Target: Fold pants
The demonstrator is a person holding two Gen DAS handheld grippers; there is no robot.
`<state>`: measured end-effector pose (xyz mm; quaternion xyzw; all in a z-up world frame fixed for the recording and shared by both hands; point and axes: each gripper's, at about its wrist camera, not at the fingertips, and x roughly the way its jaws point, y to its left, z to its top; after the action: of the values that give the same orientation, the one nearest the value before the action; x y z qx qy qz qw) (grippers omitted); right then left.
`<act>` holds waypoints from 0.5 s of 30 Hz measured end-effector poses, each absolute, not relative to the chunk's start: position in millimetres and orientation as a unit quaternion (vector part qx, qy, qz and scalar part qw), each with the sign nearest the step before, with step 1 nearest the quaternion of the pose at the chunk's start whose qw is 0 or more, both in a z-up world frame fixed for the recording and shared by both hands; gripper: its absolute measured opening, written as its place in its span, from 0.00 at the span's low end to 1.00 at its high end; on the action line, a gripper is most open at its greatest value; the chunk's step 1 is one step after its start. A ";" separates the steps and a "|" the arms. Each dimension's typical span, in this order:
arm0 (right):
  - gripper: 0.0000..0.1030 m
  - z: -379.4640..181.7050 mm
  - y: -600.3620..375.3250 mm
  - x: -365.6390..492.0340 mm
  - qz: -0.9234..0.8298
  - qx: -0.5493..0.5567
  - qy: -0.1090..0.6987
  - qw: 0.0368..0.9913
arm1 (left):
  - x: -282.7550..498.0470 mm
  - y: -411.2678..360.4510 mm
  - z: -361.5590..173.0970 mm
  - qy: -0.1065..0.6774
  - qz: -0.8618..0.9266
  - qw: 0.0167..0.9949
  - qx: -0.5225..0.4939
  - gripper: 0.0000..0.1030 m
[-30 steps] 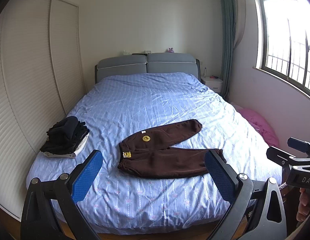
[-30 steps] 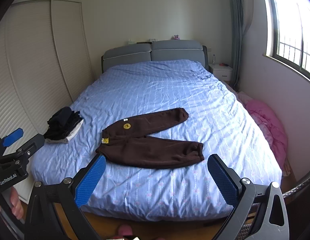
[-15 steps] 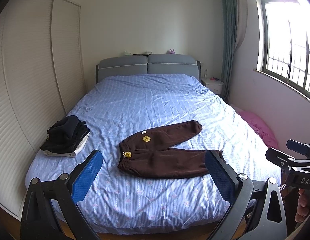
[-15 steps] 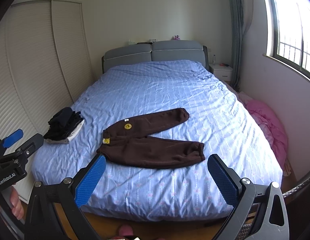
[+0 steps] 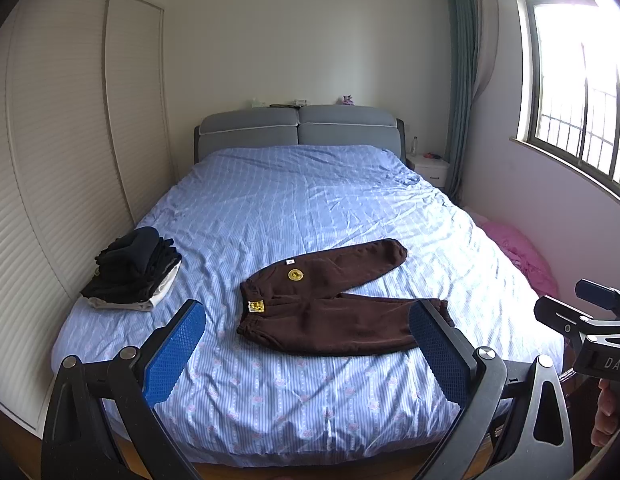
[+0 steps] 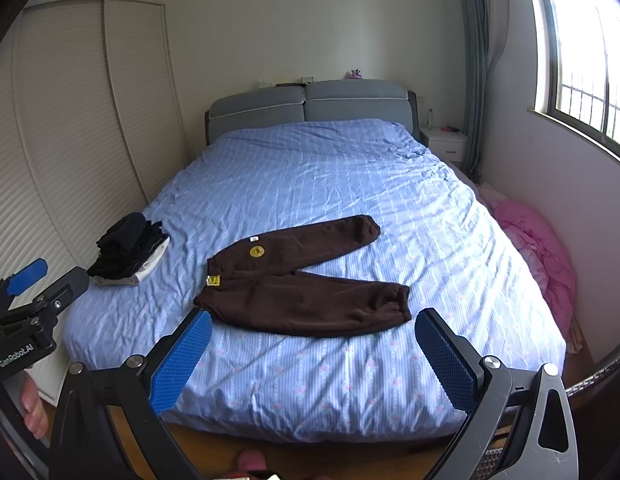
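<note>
Right wrist only: foot (image 6: pixel 251 460) below bed (image 6: pixel 310 380).

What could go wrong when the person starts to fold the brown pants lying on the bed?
1. The brown pants lie with legs spread in a V, so a fold may come out uneven unless the legs are aligned first.
2. The striped sheet is already wrinkled; the open fingers of the right gripper might pinch sheet together with cloth.
3. The near leg lies close to the bed's foot edge and could slide off when pulled.

Daylight floods in from the window (image 5: pixel 582 92) on the right, blown out to glare. Fisheye bends the edges; corners go black.
</note>
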<state>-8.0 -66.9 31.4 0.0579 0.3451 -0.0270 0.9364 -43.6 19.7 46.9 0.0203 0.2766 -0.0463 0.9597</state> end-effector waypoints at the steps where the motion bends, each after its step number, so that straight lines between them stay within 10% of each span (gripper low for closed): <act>1: 1.00 30.7 -66.8 -7.3 -0.027 0.059 0.342 0.937 | -44.3 20.2 46.6 0.277 -0.045 0.960 0.020 1.00; 15: 1.00 -10.0 -57.2 32.3 -0.019 0.031 0.388 0.921 | 2.0 44.1 4.0 0.350 0.005 0.937 -0.002 1.00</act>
<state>32.3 -57.2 -10.0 0.0307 0.3881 -0.0191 0.9209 2.0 44.1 4.0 -0.0017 0.3496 0.0054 0.9369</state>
